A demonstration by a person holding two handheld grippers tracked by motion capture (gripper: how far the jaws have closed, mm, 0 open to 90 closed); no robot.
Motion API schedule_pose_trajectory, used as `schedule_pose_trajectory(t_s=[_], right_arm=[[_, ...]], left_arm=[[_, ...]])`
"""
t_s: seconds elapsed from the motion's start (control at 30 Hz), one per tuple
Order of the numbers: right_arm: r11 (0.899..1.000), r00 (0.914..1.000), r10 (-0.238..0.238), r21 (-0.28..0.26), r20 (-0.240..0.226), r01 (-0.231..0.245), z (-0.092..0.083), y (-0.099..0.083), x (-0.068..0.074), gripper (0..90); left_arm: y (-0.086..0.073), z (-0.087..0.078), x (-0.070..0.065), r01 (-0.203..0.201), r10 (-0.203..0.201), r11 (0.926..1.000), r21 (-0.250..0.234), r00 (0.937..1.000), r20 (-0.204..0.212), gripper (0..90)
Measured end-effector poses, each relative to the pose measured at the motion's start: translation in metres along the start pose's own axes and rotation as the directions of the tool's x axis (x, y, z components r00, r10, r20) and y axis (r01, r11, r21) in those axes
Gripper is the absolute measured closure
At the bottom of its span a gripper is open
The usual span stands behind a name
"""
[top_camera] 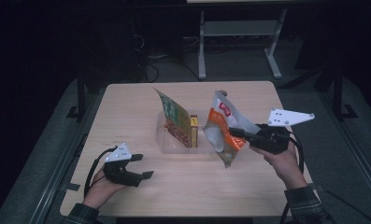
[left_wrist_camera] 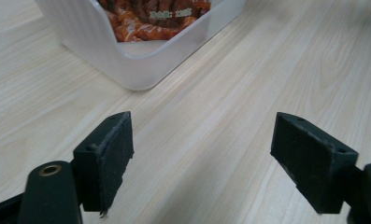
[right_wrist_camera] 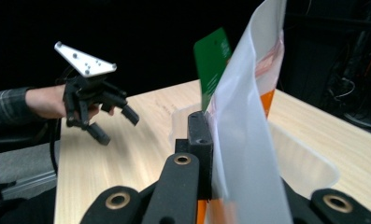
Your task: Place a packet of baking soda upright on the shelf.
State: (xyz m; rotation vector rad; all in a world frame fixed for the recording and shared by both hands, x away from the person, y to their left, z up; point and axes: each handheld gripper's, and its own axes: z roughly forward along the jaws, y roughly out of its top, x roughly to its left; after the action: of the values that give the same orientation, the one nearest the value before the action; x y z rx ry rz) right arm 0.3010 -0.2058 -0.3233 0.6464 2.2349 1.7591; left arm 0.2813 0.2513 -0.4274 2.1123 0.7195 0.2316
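Note:
An orange-and-white pouch hangs tilted over the right end of a clear plastic bin in the middle of the table. My right gripper is shut on the pouch's right edge. In the right gripper view the jaws pinch the white back of the pouch. A green-and-red pouch and a yellow box stand in the bin. My left gripper is open and holds nothing, low over the table's front left. Its jaws point at the bin's corner.
The wooden table ends close in front of both hands. Bare wood lies left of the bin and along the front. Beyond the far edge stand white metal legs on a dark floor. The left gripper appears across the table in the right gripper view.

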Motion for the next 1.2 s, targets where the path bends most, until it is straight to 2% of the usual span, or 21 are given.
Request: schedule_pose_trajectory(t_s=[0.33, 0.6, 0.83, 1.2], right_arm=[[1.000, 0.9993, 0.011, -0.023, 0.035, -0.010, 0.009, 0.015, -0.020, 89.8], [1.000, 0.9982, 0.014, -0.015, 0.057, -0.013, 0.023, 0.024, -0.033, 89.8], [1.000, 0.9971, 0.030, 0.001, 0.070, -0.030, 0.037, 0.021, -0.043, 89.8], [0.997, 0.9926, 0.065, 0.022, 0.103, -0.067, 0.056, 0.013, -0.059, 89.8]], left_arm=[[-0.004, 0.002, 0.005, 0.005, -0.005, 1.0000, 0.001, 0.9999, -0.013, 18.0], [-0.005, 0.005, 0.007, 0.004, -0.004, 1.0000, 0.007, 1.0000, -0.009, 17.9], [-0.004, 0.007, 0.007, -0.006, 0.006, 0.9997, 0.026, 1.0000, 0.000, 17.9], [-0.005, 0.009, 0.007, 0.005, -0.005, 0.9994, 0.035, 1.0000, 0.006, 17.9]])
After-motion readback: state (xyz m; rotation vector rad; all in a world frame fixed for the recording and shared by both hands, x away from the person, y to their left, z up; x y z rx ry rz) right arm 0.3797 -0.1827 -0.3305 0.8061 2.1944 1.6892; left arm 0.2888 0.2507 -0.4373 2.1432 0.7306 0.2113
